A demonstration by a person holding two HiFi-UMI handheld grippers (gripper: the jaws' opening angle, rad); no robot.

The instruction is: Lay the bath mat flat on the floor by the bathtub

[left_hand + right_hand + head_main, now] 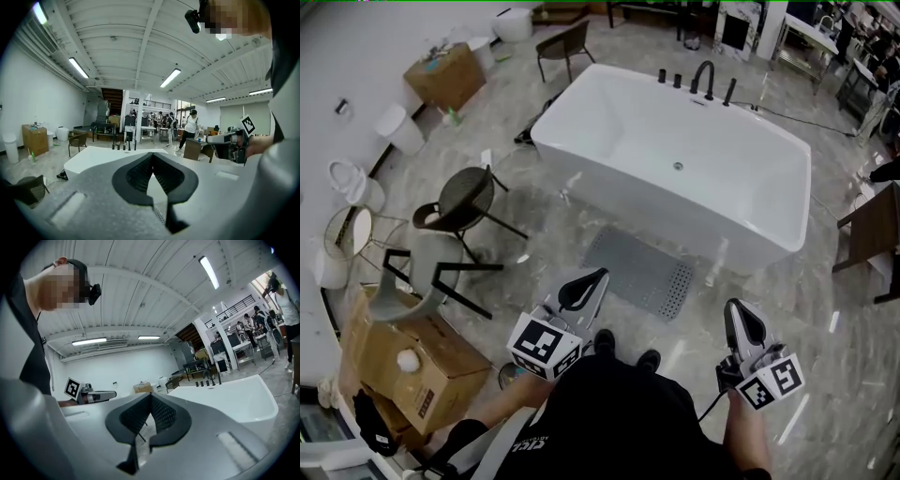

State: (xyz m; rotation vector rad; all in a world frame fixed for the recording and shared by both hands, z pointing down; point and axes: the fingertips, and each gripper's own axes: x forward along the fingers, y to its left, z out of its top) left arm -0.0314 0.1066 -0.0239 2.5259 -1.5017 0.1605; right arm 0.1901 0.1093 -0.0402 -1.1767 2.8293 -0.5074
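A: Where is the bath mat (pixel 642 270)?

B: It is a grey mat spread flat on the marble floor (pixel 553 234), close along the near long side of the white bathtub (pixel 675 159). No folds show in the head view.

A: How does it lie relative to the grippers?

B: It is ahead of both and touches neither. The left gripper (pixel 584 289) is raised just short of the mat's near left edge. The right gripper (pixel 744 328) is further off, to the mat's right and nearer the person. The person's shoes (pixel 605 342) stand just behind the mat's near edge.

A: What state is the left gripper in?

B: In the left gripper view (pixel 153 157) the dark pads meet at their tips, so it is clenched with nothing between the pads. The tub is visible beyond them.

A: And the right gripper?

B: It is the same. In the right gripper view (pixel 151 397) the tips are together and nothing is gripped. The tub rim lies past them to the right.

A: Anything else close by?

B: A dark chair (pixel 467 202) and a cardboard box (pixel 412 370) stand to the left, well apart from the mat.
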